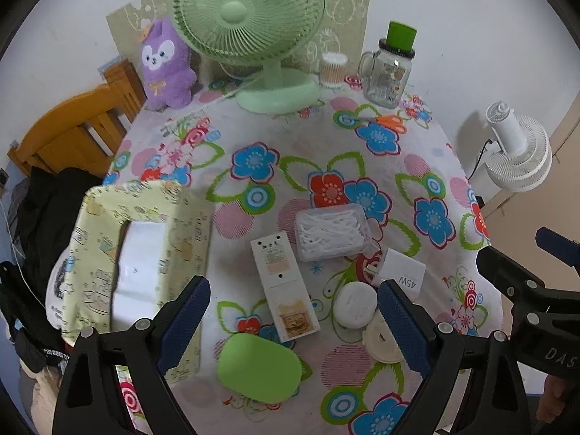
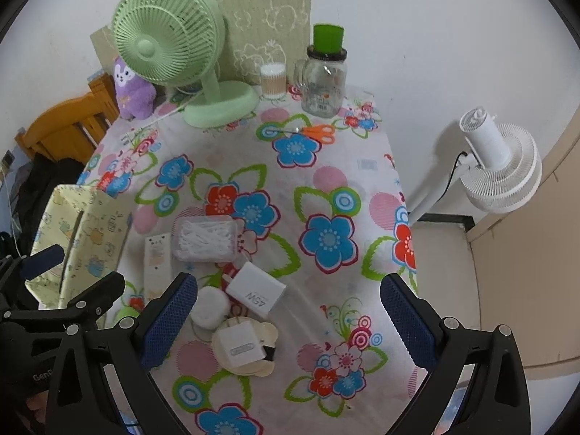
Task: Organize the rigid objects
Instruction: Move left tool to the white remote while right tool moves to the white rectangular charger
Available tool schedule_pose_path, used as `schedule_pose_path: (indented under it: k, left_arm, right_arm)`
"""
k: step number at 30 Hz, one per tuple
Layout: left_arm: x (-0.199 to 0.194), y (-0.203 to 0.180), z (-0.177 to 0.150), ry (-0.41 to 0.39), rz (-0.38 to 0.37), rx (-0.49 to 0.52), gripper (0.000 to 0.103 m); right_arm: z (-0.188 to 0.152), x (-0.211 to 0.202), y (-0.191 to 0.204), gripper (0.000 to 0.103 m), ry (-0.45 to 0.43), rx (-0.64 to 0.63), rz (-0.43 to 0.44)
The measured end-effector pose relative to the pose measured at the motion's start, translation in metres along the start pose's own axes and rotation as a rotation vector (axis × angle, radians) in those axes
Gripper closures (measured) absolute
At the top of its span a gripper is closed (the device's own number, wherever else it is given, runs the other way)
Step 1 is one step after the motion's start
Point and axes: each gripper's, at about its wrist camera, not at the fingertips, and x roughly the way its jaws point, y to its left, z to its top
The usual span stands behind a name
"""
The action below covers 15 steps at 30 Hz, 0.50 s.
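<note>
Both grippers, left [image 1: 293, 319] and right [image 2: 288, 320], hang above the clutter with jaws spread wide and nothing between them.

Green oval case [image 1: 259, 368], white remote [image 1: 284, 286], charger marked 45W [image 2: 255, 291] and small plug [image 2: 241, 349] lie close together beside the yellow fabric bin [image 1: 181, 224]. Advice: take one item per grasp, pads across its narrow sides, clear of neighbours.

Glossy floral plastic tablecloth [image 1: 326, 145]
</note>
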Motion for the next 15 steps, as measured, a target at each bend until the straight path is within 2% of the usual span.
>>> schedule_pose_path:
  k: [15]
  left_arm:
    - [0.06,-0.003,-0.001,0.09,0.028,-0.038,0.008]
  right_arm:
    - [-0.007,0.061,-0.006,0.001,0.091,0.009,0.011]
